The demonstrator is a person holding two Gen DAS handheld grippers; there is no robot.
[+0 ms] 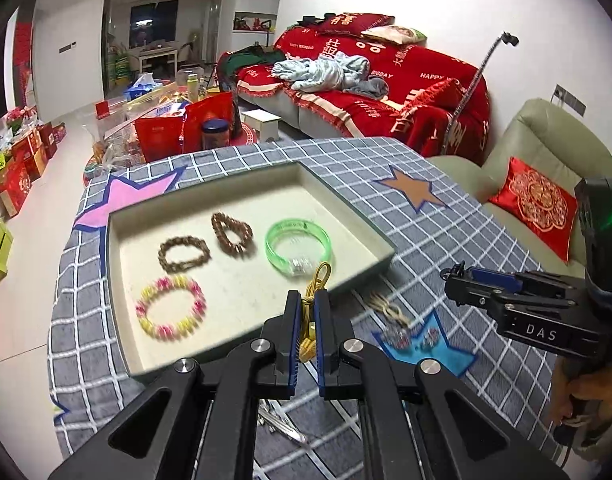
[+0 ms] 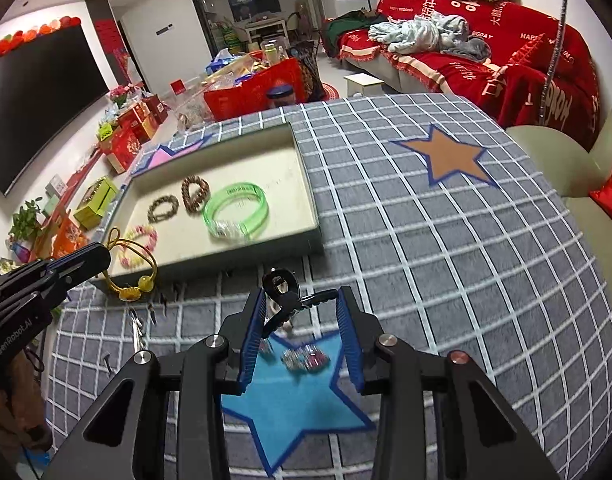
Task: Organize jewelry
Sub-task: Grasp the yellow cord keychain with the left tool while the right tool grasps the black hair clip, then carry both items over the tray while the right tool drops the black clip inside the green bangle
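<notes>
My left gripper (image 1: 308,298) is shut on a yellow cord bracelet (image 1: 316,280) with a bead, held just above the near edge of the grey tray (image 1: 346,200). In the right wrist view the same bracelet (image 2: 134,268) dangles from the left gripper (image 2: 102,258). My right gripper (image 2: 302,312) is shut on a black hair claw clip (image 2: 284,294), lifted over the blue star of the checked cloth. In the tray lie two brown bead bracelets (image 1: 184,254), a green clear bangle (image 1: 298,246) and a pink-and-yellow bead bracelet (image 1: 170,306).
Small sparkly pieces (image 2: 304,358) lie on the blue star (image 2: 290,404), and metal hair pins (image 1: 282,424) lie near the front edge of the table. A beige armchair with a red cushion (image 1: 534,204) stands right of the table. Boxes and bags crowd the floor behind.
</notes>
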